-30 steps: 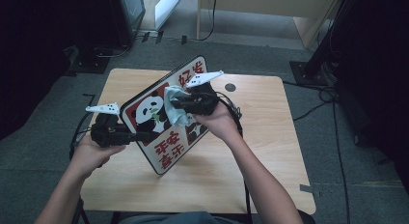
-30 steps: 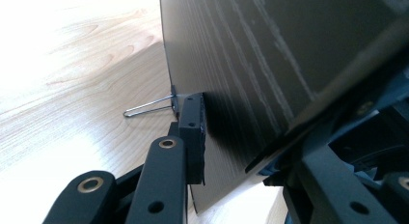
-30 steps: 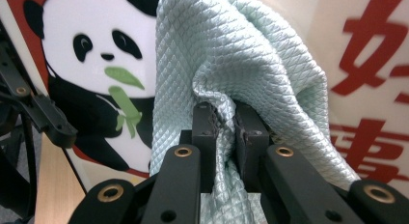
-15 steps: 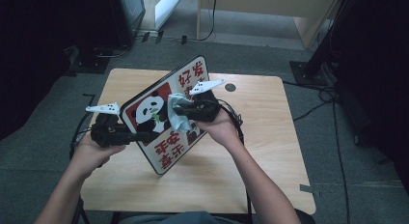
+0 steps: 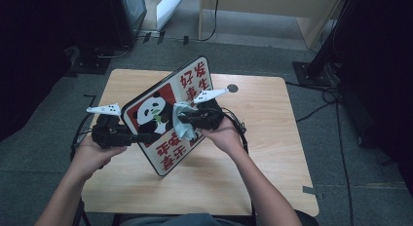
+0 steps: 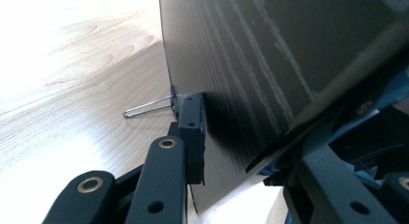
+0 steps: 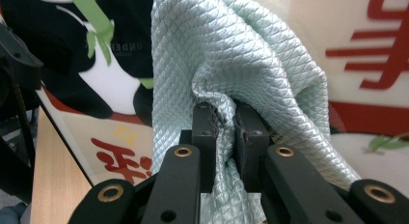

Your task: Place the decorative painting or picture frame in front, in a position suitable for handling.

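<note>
A sign board (image 5: 163, 109) with a panda picture and red characters is held tilted above the wooden table (image 5: 272, 153). My left gripper (image 5: 146, 137) is shut on the board's lower left edge. In the left gripper view the board's dark back (image 6: 270, 64) runs between the jaws of the left gripper (image 6: 226, 151), and a thin wire clip (image 6: 147, 107) sticks out from its edge. My right gripper (image 5: 184, 120) is shut on a pale green cloth (image 5: 185, 128), which lies against the board's printed face. The cloth (image 7: 241, 55) bunches around the right gripper (image 7: 224, 132) in its own view, with the panda print (image 7: 96, 55) behind it.
A small dark round hole (image 5: 232, 88) sits near the table's far edge. Cables (image 5: 321, 104) trail on the floor at right. A wooden cabinet (image 5: 272, 11) and a black stand base (image 5: 311, 70) stand beyond the table. Bare tabletop lies at the right and front.
My right gripper has slid the cloth down the board's face, toward the person. The left gripper and the board have stayed nearly still.
</note>
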Available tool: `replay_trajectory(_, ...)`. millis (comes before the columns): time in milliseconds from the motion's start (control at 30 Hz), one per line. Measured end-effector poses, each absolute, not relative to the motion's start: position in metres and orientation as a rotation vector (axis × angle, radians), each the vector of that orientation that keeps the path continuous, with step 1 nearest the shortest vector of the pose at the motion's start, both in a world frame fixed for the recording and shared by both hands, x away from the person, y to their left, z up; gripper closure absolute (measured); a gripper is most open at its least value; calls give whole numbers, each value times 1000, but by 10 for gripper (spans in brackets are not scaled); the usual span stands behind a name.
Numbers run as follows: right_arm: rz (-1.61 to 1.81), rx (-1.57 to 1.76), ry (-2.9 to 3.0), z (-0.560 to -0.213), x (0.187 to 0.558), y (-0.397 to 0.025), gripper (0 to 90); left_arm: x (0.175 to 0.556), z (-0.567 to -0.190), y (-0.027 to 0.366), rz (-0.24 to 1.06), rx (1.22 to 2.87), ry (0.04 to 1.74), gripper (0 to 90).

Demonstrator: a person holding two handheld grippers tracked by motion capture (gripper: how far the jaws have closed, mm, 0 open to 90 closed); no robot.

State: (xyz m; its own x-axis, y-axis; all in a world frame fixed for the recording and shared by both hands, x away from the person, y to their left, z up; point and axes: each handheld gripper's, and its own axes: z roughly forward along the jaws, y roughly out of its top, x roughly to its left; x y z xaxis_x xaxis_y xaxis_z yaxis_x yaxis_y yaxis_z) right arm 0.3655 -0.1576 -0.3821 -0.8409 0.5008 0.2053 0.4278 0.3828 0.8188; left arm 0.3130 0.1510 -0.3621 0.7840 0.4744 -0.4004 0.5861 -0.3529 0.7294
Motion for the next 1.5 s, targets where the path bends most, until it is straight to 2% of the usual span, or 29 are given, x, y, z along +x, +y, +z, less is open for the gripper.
replay_trajectory(1500,1530,895,2590,-468,349,-177,813,314,-362,151,-144,2016,784,697)
